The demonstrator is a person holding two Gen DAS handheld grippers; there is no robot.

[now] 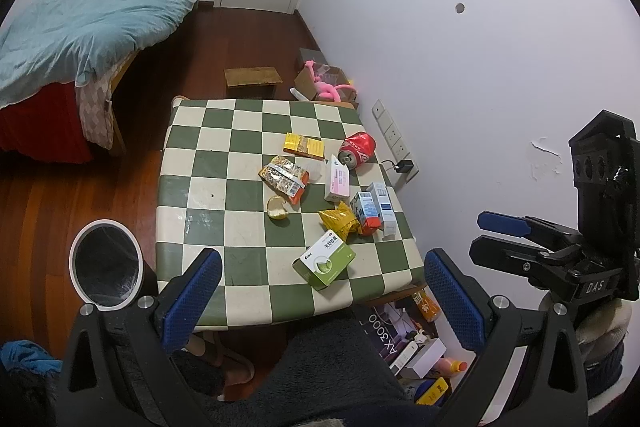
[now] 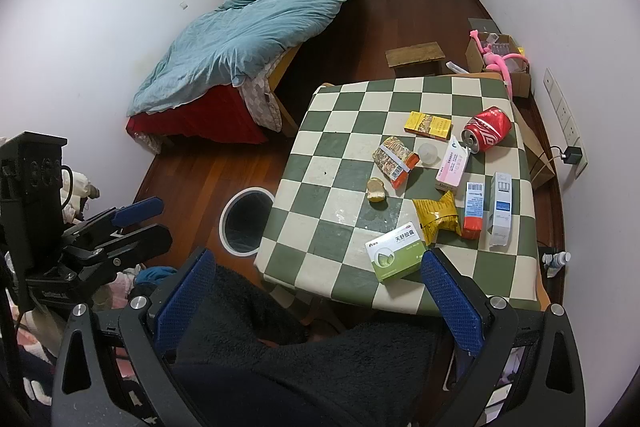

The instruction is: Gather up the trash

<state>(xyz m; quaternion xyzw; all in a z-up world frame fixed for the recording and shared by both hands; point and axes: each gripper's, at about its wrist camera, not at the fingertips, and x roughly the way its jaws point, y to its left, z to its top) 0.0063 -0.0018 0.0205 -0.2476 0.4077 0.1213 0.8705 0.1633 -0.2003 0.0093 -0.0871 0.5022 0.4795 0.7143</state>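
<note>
A green-and-white checkered table holds trash: a red soda can on its side, a green box, a yellow snack bag, a pink box, a yellow box, a snack packet and a bread piece. A white-rimmed bin stands on the floor left of the table. My left gripper and right gripper are open and empty, above the table's near edge.
A bed with a blue quilt is at the far left. A wooden stool and a cardboard box with a pink toy stand beyond the table. Boxes and bottles lie under the table's right side. The white wall runs along the right.
</note>
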